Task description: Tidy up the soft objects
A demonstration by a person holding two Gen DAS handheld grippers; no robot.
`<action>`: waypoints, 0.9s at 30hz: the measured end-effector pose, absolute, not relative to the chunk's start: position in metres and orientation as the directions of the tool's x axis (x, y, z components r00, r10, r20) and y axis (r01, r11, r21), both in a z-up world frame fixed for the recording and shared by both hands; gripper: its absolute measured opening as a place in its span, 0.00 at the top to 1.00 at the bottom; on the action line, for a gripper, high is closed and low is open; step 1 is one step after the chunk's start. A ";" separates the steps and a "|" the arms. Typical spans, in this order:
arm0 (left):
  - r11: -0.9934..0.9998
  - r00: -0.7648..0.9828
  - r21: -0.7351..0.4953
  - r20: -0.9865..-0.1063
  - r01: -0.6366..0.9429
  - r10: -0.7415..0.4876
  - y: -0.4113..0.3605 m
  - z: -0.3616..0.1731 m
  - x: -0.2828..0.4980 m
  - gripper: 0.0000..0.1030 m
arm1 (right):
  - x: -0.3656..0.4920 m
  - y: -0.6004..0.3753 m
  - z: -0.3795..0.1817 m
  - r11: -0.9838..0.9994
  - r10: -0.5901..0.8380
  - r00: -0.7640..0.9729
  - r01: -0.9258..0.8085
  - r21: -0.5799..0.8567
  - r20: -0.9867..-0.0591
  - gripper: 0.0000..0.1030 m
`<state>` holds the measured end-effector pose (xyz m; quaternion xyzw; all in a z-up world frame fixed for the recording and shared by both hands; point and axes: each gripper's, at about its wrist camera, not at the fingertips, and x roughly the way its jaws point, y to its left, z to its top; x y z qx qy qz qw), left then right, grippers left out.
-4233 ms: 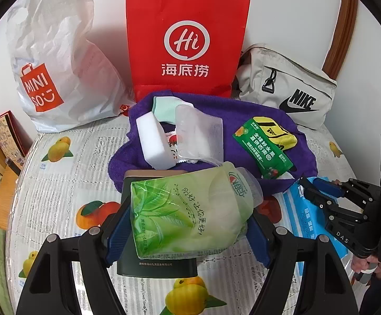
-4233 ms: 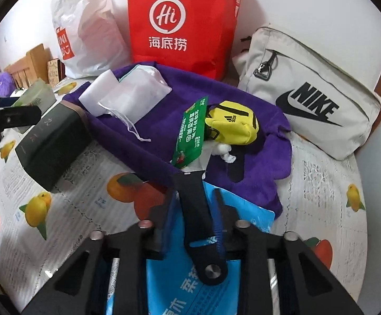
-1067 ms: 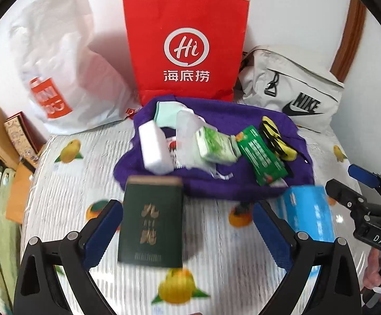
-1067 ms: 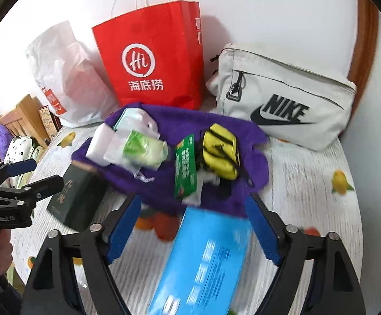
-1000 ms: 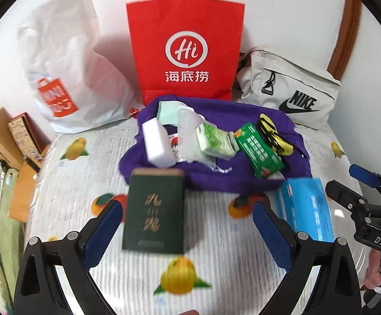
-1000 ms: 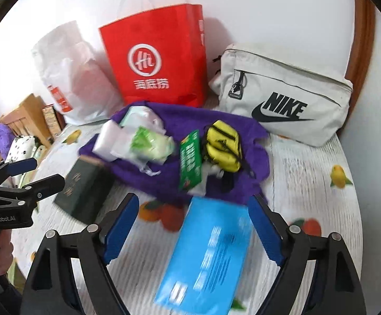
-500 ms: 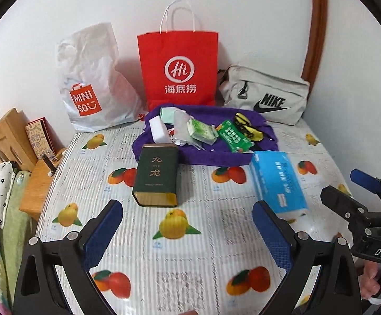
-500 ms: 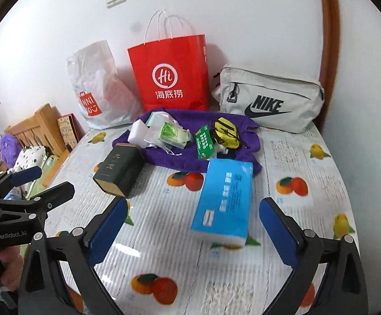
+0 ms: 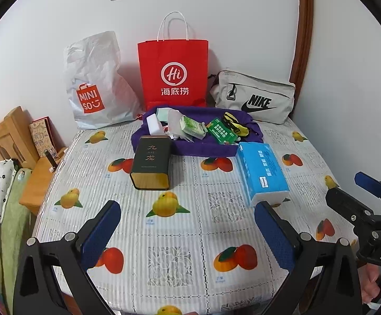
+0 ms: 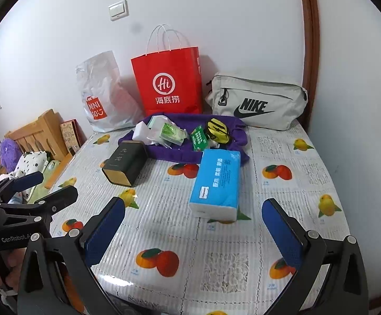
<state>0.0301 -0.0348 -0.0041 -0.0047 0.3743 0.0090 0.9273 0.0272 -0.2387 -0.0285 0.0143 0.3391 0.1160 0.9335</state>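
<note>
A purple towel (image 9: 211, 149) (image 10: 174, 155) lies at the back of the table with a white sponge (image 9: 155, 124), a green tissue pouch (image 9: 191, 128) (image 10: 172, 132), a green sachet (image 9: 222, 131) (image 10: 199, 137) and a yellow pouch (image 9: 236, 124) (image 10: 218, 130) on it. A blue tissue pack (image 9: 262, 173) (image 10: 216, 181) lies in front of the towel. My left gripper (image 9: 187, 231) and right gripper (image 10: 193, 227) are both open and empty, near the table's front edge.
A dark green tin box (image 9: 152, 161) (image 10: 126, 162) lies left of the tissue pack. A white Miniso bag (image 9: 95, 84), a red paper bag (image 9: 173, 73) and a grey Nike bag (image 9: 254, 97) stand against the wall. A wooden bed frame (image 9: 4, 136) is left of the table (image 9: 190, 236).
Both grippers have pulled back from the towel toward the table's front edge. The left one released the green pouch onto the towel, the right one released the blue tissue pack, and both are now open.
</note>
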 end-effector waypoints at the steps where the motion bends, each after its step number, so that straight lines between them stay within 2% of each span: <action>1: 1.000 0.723 0.002 -0.691 -0.022 0.018 -0.035 -0.003 0.027 0.00 | 0.025 -0.239 -0.029 0.973 0.226 0.744 -0.206 0.105 -0.629 0.00; 27: 0.999 0.734 0.013 -0.678 -0.041 0.038 -0.032 0.001 0.009 0.00 | 0.008 -0.243 -0.027 0.979 0.203 0.764 -0.177 0.104 -0.612 0.00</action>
